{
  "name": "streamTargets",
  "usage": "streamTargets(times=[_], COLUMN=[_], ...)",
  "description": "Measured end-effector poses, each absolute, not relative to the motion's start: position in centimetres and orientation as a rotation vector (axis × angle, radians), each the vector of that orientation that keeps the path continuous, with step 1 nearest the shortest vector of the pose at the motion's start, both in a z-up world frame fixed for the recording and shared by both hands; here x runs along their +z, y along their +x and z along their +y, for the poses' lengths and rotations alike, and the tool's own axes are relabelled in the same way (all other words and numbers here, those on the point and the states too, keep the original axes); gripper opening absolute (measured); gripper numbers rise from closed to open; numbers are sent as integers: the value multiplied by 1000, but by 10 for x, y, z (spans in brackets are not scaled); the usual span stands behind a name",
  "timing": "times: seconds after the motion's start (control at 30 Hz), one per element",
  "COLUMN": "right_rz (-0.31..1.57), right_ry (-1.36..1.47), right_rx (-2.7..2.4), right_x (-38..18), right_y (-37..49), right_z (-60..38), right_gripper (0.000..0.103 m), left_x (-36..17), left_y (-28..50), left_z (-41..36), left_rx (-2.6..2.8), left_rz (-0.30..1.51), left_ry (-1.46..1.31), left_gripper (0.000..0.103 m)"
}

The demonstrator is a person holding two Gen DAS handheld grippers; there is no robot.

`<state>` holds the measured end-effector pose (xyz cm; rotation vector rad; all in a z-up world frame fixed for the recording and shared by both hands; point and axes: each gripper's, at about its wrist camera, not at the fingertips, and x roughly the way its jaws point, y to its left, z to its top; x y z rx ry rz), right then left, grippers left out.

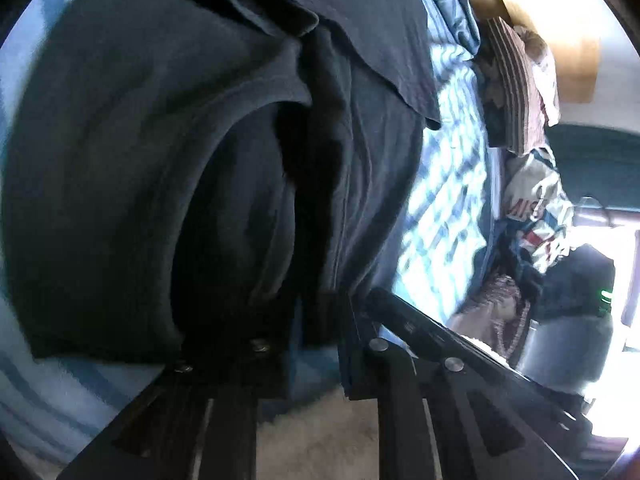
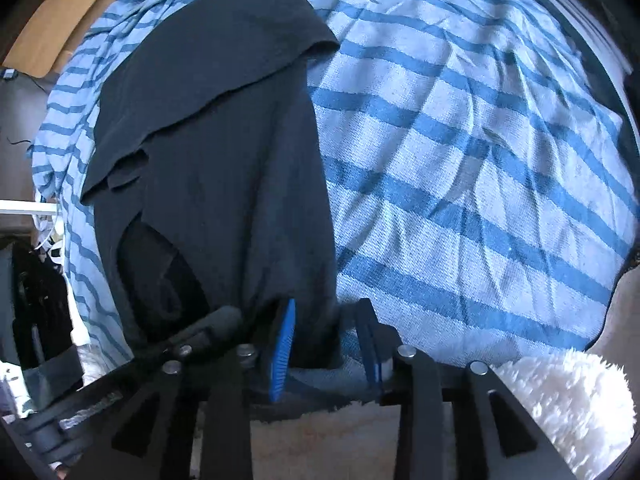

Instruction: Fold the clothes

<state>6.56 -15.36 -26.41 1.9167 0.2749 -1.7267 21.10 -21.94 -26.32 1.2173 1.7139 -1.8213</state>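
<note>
Right gripper (image 2: 326,336), at the lower centre of its frame, is clamped on the near edge of a dark garment (image 2: 208,152) whose length runs toward the upper left over a blue-striped bedspread (image 2: 480,160); the left gripper (image 1: 316,328) likewise appears closed on dark cloth of the same garment (image 1: 160,140), though shadow hides its fingertips. The garment seems already doubled lengthwise, with a loose sleeve or flap lying across its far end, so the fold is judged partly done. A heap of unfolded clothes (image 1: 532,200) waits at the right of the left view.
</note>
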Motion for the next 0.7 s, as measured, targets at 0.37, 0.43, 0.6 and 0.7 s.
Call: streamTargets(times=[0.37,0.43,0.6,0.7], right_rz=[256,216,127,108], right_ry=[1950,1940,1904,1921], right_rx=[-1668,-1687,-1697,-1681], right_x=[-269,-266,-258,-260], right_y=[61,59,57,54], right_z=[-154,-150,-142,-142], right_gripper=[43,43,43,44], left_x=[-245,-262,-277,-281], left_y=[356,362,359,348], left_z=[-258,-257,-254,-253], left_rx=[-1555,-1509,-1525,-1541], left_rz=[1718,1777,1816,1860], left_ry=[852,848,795,776], left_gripper=[65,65,65,62])
